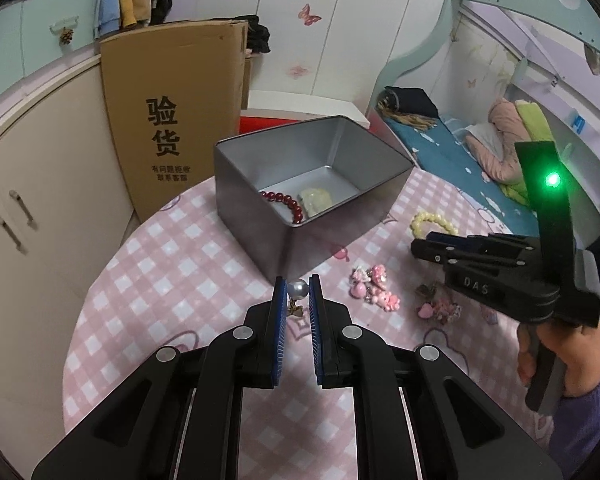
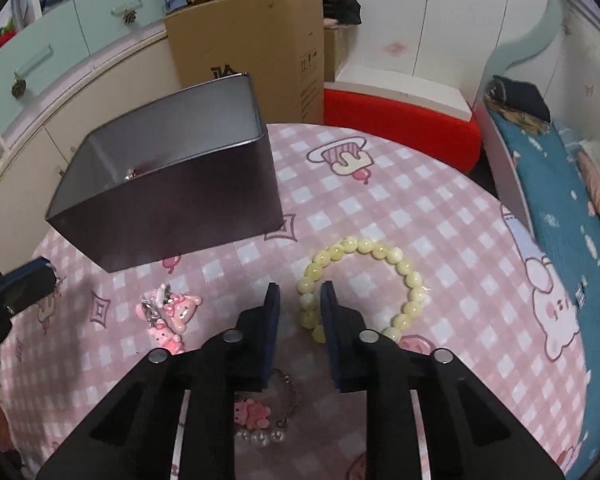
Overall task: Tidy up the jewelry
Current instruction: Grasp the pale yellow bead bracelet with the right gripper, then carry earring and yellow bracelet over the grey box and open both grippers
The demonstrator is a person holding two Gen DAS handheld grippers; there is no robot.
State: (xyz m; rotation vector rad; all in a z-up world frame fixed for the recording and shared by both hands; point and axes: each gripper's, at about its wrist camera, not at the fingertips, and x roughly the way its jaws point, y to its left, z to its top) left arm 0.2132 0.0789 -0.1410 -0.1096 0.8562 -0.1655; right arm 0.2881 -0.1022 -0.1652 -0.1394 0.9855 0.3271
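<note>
Between left tongs (image 1: 298,285), pearl earring (image 1: 297,289)

Both wrist cameras look steeply down, close, sharing the tin (image 1: 260,200) and tablecloth (image 2: 440,220).

A pink-and-white checked tablecloth (image 2: 440,216) carries a silver-grey tin (image 1: 260,216), pale-yellow bead bracelet (image 2: 380,276) and pink charms (image 1: 374,288).

The tin box (image 1: 260,184) at frame centre looks like matt brushed metal, its inner walls softly reflective. A soft pink checked cloth (image 1: 180,264) covers the worktop. The pearl (image 1: 298,289) is glossy, the yellow bead bracelet (image 2: 380,252) smooth and waxy-shiny. The fingers (image 1: 279,320) carry ribbed blue pads on matt black plastic. The cardboard carton (image 1: 172,92) at upper left is dull brown.
</note>
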